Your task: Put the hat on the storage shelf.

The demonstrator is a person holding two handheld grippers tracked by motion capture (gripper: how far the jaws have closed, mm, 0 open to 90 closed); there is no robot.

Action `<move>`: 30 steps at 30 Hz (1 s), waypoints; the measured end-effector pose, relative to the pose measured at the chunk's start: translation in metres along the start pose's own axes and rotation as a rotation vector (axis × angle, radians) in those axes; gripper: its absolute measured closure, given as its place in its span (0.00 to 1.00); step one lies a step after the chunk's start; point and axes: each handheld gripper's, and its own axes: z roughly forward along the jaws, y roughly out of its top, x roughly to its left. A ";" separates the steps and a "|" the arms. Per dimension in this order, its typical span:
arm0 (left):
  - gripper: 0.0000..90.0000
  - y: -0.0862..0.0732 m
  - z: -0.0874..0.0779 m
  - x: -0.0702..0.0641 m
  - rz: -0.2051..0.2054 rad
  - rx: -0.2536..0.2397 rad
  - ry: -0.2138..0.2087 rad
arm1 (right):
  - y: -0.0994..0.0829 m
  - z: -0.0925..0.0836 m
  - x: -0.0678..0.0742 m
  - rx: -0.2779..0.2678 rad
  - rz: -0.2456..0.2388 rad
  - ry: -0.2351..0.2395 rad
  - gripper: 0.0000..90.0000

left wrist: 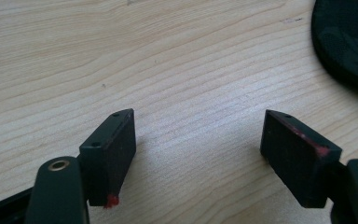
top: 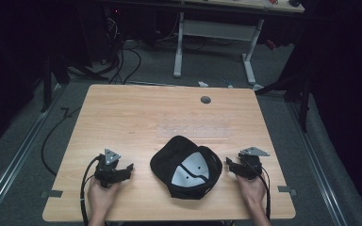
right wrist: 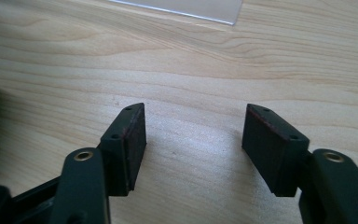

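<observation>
Both grippers — left, right — gape empty beside the cap; clear sheet beyond.

no readable text, labels or signs anywhere

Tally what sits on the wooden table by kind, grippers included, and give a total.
Black cap, lying upside down with its grey lining showing: 1
Clear plastic sheet, flat on the table beyond the cap: 1
Hand-held grippers, left gripper and right gripper, both with jaws apart and empty: 2
Total: 4
</observation>
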 end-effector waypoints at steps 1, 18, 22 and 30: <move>0.30 0.000 0.000 0.000 0.000 0.000 0.000 | 0.000 -0.001 -0.001 -0.004 0.005 0.005 0.45; 0.30 0.000 0.000 0.000 -0.002 -0.001 0.000 | 0.005 -0.037 0.002 -0.149 0.017 0.090 0.41; 0.30 0.000 0.000 0.000 -0.002 -0.001 0.000 | 0.007 -0.043 0.004 -0.168 0.017 0.098 0.41; 0.30 0.000 0.000 0.000 0.000 0.000 0.000 | 0.016 -0.056 0.014 -0.192 -0.007 0.156 0.43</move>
